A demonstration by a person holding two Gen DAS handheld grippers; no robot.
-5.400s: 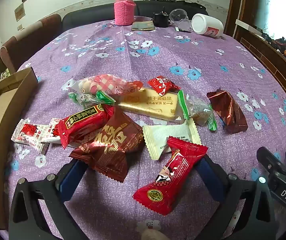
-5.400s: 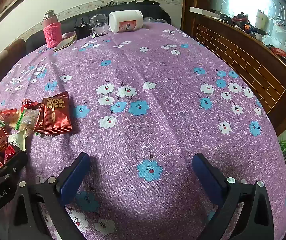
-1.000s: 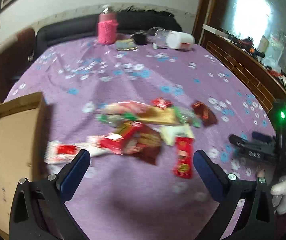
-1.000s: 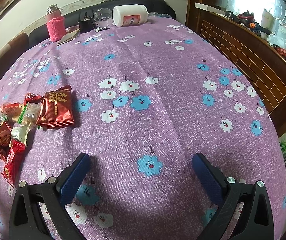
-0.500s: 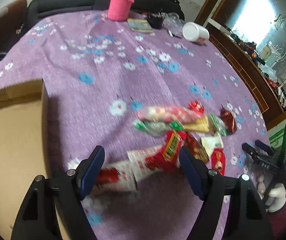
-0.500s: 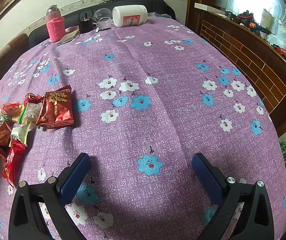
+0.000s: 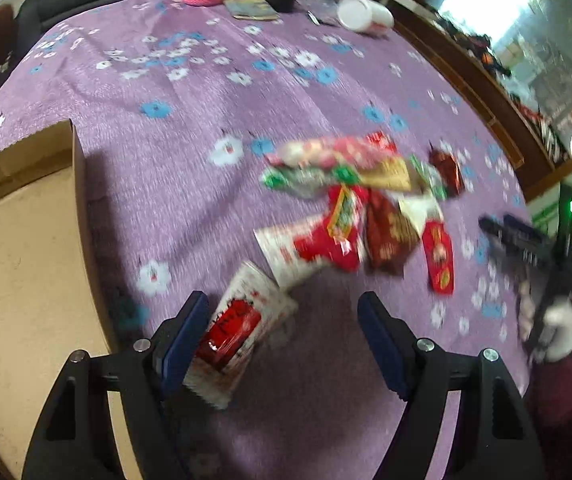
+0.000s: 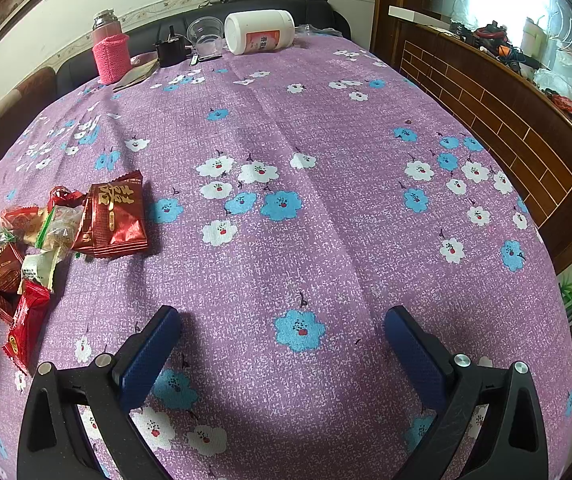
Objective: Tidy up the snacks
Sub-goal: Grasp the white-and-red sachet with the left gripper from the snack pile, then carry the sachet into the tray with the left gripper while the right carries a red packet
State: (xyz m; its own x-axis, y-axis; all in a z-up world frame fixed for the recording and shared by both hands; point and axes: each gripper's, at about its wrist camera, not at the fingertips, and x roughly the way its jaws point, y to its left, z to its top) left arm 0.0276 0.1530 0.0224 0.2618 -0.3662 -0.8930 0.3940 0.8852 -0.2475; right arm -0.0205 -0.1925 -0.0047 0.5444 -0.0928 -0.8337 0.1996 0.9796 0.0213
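A pile of wrapped snacks (image 7: 358,208) lies on the purple flowered tablecloth (image 7: 206,120). A white-and-red packet (image 7: 242,328) at its near left end sits between the jaws of my left gripper (image 7: 282,308). It lies against the left finger (image 7: 184,328), while the right pad stands well clear, so the gripper is open. The open cardboard box (image 7: 26,260) is just to the left. My right gripper (image 8: 282,316) hangs open and empty over bare cloth, with the snack pile (image 8: 46,240) far to its left. It also shows at the right edge as the right gripper (image 7: 526,248).
At the table's far end stand a pink-sleeved bottle (image 8: 110,56), a clear cup (image 8: 206,34) and a white jar on its side (image 8: 260,32). A wooden sideboard (image 8: 506,120) runs along the right. A hand (image 7: 558,320) holds the right gripper.
My left gripper has narrowed its jaws, dipped down and swung toward the box end of the pile, so the white-and-red packet now lies between its fingers. The right gripper has not moved.
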